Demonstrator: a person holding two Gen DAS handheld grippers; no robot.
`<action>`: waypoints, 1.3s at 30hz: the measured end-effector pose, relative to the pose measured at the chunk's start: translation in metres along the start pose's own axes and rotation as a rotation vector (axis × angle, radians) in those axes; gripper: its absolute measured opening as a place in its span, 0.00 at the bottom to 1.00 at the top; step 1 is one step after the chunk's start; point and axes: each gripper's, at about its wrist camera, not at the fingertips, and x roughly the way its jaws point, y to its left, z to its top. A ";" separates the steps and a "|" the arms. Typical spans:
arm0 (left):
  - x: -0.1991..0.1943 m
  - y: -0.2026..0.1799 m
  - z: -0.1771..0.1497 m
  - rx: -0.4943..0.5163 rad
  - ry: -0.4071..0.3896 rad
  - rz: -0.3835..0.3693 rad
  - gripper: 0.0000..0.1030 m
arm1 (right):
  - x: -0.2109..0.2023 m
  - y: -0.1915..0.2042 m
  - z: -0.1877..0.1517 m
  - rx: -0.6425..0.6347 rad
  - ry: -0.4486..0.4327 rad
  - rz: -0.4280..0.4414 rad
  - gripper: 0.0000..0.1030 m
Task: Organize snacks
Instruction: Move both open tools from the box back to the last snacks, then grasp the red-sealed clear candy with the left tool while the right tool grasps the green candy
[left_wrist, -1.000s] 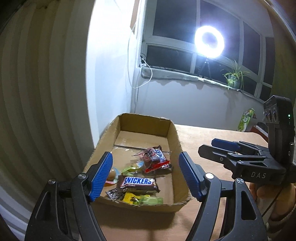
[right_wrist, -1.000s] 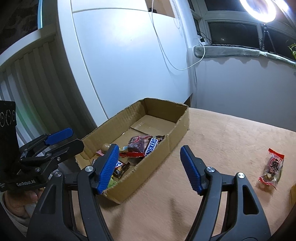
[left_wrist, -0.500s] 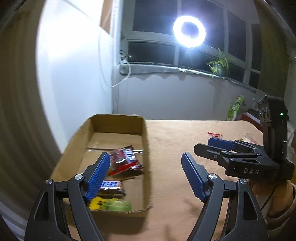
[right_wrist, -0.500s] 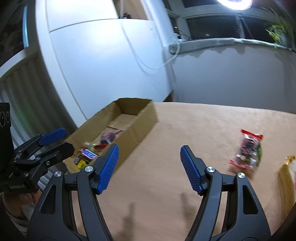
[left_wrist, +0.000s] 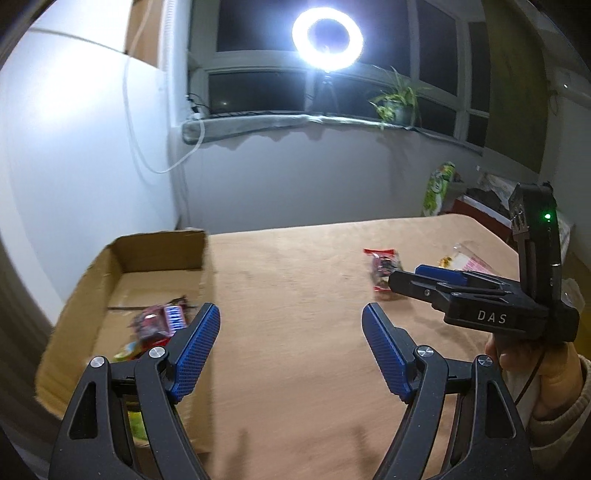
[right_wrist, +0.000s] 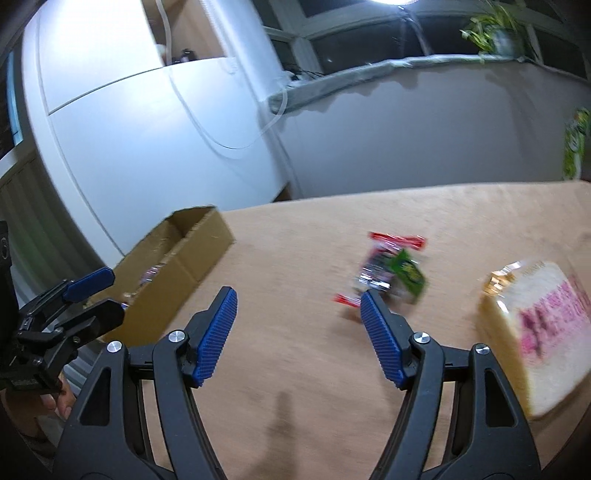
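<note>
A cardboard box (left_wrist: 122, 258) (right_wrist: 192, 251) stands at the table's left end, and several wrapped snacks (left_wrist: 159, 317) lie in it. A red and green snack packet (right_wrist: 391, 269) (left_wrist: 382, 264) lies on the bare table. It is just beyond the right fingertip of my right gripper (right_wrist: 298, 295), whose jaws are opening with nothing between them. My left gripper (left_wrist: 291, 310) is open and empty over the table beside the box's right wall. A large clear packet with pink print (right_wrist: 535, 325) lies at the far right.
The tan table (left_wrist: 295, 266) ends at a white wall behind and a white cabinet (right_wrist: 129, 129) on the left. A green bag (left_wrist: 437, 188) stands past the far edge. A ring light (left_wrist: 327, 35) and a plant (left_wrist: 395, 99) are at the window.
Both grippers have swung right, away from the box and over the middle of the table. The red and green packet has come close to the right gripper. Both pairs of jaws stand slightly wider.
</note>
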 end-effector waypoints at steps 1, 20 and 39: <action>0.004 -0.005 0.001 0.006 0.007 -0.010 0.77 | -0.001 -0.007 -0.001 0.008 0.005 -0.016 0.76; 0.060 -0.034 0.008 -0.020 0.108 -0.137 0.77 | 0.025 -0.037 0.007 -0.023 0.151 0.002 0.83; 0.108 -0.037 0.012 -0.094 0.198 -0.235 0.77 | 0.032 -0.072 0.027 -0.154 0.180 -0.154 0.72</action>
